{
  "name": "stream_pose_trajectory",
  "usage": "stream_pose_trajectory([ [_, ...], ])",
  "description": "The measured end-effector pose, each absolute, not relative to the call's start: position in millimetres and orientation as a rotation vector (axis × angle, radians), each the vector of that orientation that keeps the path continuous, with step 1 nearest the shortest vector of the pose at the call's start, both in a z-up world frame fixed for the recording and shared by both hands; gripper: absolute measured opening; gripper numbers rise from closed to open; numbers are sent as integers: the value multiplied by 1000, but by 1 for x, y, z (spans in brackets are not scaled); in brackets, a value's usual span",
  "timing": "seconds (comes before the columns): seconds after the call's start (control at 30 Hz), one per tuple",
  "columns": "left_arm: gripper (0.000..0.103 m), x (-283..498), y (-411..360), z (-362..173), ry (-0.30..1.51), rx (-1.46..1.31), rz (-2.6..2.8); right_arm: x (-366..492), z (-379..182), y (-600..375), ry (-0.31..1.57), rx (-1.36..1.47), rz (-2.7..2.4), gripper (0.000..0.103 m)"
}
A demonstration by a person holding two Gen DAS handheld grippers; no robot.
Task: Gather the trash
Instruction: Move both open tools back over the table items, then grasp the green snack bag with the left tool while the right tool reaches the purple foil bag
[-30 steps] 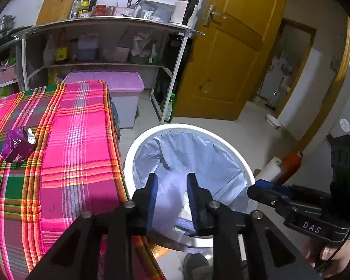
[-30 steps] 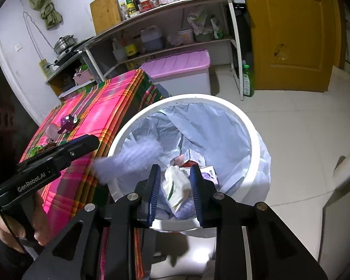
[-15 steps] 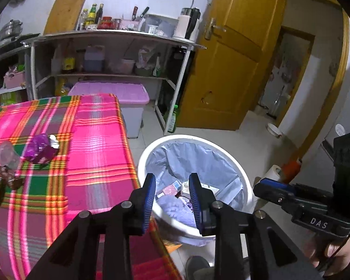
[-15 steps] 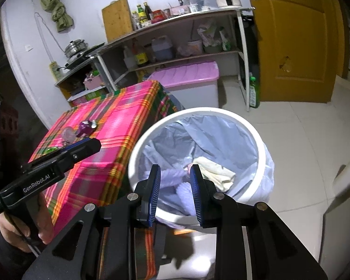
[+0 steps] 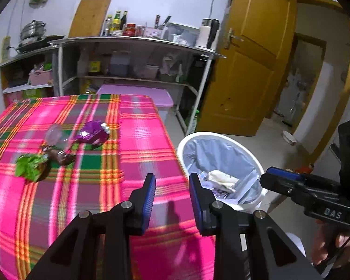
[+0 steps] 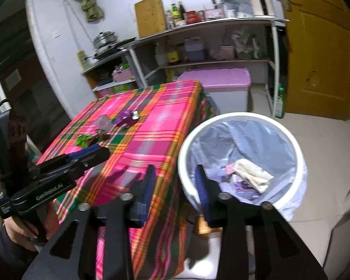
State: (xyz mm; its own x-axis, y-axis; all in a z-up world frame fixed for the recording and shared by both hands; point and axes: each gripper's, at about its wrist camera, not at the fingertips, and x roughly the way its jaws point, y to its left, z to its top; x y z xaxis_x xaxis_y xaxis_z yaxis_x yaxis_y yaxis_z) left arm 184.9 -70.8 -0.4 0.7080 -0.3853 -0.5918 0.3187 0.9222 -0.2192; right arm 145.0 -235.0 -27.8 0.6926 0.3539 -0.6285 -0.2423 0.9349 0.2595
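On the pink plaid tablecloth [image 5: 140, 130] lie a purple wrapper [image 5: 92, 135], a clear plastic cup [image 5: 54, 136], a brown wrapper [image 5: 63, 157] and a green wrapper [image 5: 29, 166]. My left gripper [image 5: 172, 182] hovers open over the table's near right corner, with nothing between its fingers. The white bin [image 6: 240, 115] with a blue-grey liner stands on the floor beside the table and holds crumpled white paper [image 6: 252, 172] and other scraps. My right gripper [image 6: 175, 172] hangs over the gap between table and bin; its jaws are opening and empty. The left gripper [image 6: 100, 151] also shows there.
A metal shelf rack [image 5: 137, 46] with bottles and boxes stands behind the table, and a pink-lidded storage box [image 6: 221, 79] sits under it. A yellow wooden door [image 5: 249, 70] is to the right. Tiled floor [image 6: 326, 140] lies beyond the bin.
Both grippers have drawn back and up from over the bin, so the table and its litter now fill more of the views. The right jaws stand wider than before.
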Motion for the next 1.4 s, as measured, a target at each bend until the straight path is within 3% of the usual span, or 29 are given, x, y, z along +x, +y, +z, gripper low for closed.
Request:
stream_pose_trajectory([
  [0.57,29,174,3,-6,679,-142,-242,159,-28,-184,755,86,430,46],
  [0.77,43,180,43,-5,667,-190,-153,172,-27,-170,752,65,452,49],
  [0.83,43,183,57,-5,664,-198,-119,177,-27,-165,756,59,460,54],
  [1.0,44,197,81,-7,667,-194,-64,190,-29,-155,759,47,472,55],
  [1.1,54,210,90,-10,678,-181,-46,198,-30,-148,762,44,481,55],
  [1.4,56,253,106,-32,745,-216,-46,225,-34,-129,777,24,501,58],
])
